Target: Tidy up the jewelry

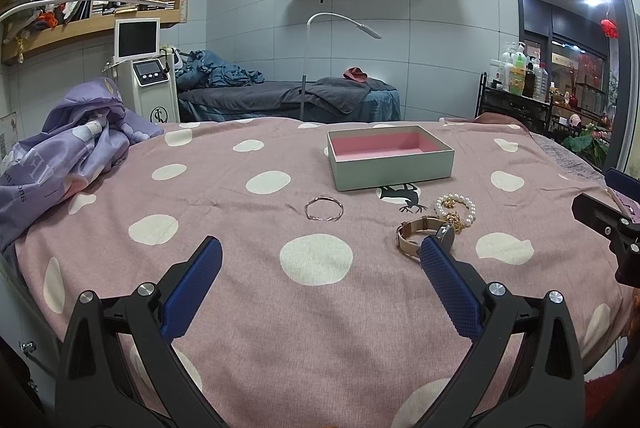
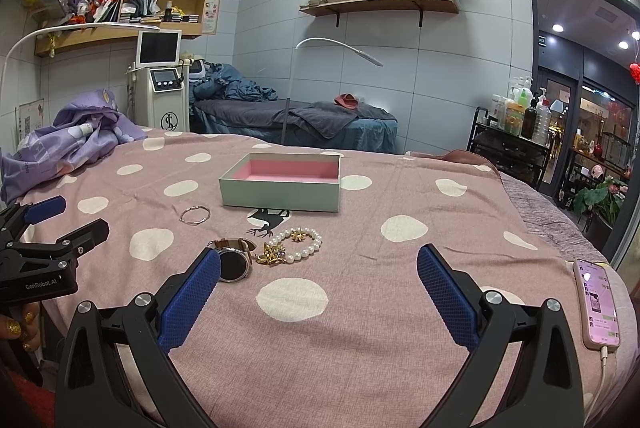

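An open grey box with a pink lining point(image 1: 390, 158) point(image 2: 282, 182) stands on the pink dotted bedspread. In front of it lie a thin silver bangle point(image 1: 324, 209) point(image 2: 195, 215), a gold-strap watch point(image 1: 426, 234) point(image 2: 234, 260), a pearl bracelet point(image 1: 458, 208) point(image 2: 304, 244) and gold brooches point(image 2: 272, 254). My left gripper point(image 1: 320, 256) is open and empty, hovering short of the bangle, its right finger next to the watch. My right gripper point(image 2: 320, 264) is open and empty, its left finger beside the watch.
A pink phone on a cable point(image 2: 596, 304) lies at the bed's right edge. A crumpled purple quilt point(image 1: 64, 156) point(image 2: 76, 136) sits at the far left. A massage bed point(image 1: 288, 96), a machine and a bottle trolley stand beyond.
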`<state>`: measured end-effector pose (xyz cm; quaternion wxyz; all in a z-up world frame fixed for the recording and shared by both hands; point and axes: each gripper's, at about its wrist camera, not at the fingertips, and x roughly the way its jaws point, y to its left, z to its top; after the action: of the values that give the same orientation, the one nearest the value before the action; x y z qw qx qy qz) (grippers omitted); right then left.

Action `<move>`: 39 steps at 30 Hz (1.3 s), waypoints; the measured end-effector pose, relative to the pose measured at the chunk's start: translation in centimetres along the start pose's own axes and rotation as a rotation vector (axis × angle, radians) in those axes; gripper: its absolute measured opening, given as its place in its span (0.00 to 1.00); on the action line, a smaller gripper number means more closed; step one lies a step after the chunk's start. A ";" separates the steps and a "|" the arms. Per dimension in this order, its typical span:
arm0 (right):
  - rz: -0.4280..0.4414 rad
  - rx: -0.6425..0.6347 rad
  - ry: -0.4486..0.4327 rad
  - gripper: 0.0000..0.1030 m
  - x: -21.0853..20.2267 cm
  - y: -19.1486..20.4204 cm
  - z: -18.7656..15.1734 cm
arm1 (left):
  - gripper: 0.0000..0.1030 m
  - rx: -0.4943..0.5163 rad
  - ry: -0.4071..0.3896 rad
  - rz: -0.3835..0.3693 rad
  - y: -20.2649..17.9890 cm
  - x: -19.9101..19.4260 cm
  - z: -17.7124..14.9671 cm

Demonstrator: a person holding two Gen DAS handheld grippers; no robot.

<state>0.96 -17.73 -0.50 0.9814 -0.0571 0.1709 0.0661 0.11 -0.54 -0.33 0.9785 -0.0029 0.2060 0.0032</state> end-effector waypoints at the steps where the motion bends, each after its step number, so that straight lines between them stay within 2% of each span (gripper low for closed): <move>1: 0.001 0.000 0.001 0.94 0.2 -0.1 -0.1 | 0.95 0.000 0.001 0.000 0.0 0.0 0.0; 10: 0.000 -0.001 0.006 0.94 0.5 -0.2 -0.2 | 0.95 -0.007 0.018 -0.015 0.0 0.3 0.1; 17: 0.000 0.003 0.032 0.94 1.2 0.8 -0.5 | 0.95 -0.026 0.076 -0.064 0.3 1.5 -0.1; 22: 0.020 0.010 0.102 0.94 2.8 0.4 -0.4 | 0.95 0.005 0.117 -0.079 0.3 2.9 -0.1; 28: 0.070 -0.006 0.209 0.94 6.1 -0.1 0.3 | 0.95 0.117 0.174 -0.123 0.3 6.0 0.8; 31: 0.097 0.003 0.262 0.94 8.3 -0.5 0.7 | 0.93 0.139 0.199 -0.147 0.7 7.9 1.5; 32: 0.098 -0.001 0.276 0.93 9.0 -0.6 0.8 | 0.89 0.152 0.206 -0.147 0.7 8.5 1.7; 35: 0.106 -0.018 0.321 0.79 11.1 -0.5 1.3 | 0.78 0.208 0.246 -0.128 0.6 10.8 2.3; 36: 0.110 -0.019 0.333 0.74 11.5 -0.5 1.3 | 0.71 0.217 0.266 -0.137 0.6 11.6 2.4; 39: 0.132 -0.020 0.384 0.68 13.3 -0.2 1.6 | 0.64 0.205 0.335 -0.179 0.7 13.9 2.7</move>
<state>13.93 -16.24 -3.59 0.9236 -0.0673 0.3578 0.1199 13.92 0.27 -3.46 0.9222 0.0778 0.3640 -0.1052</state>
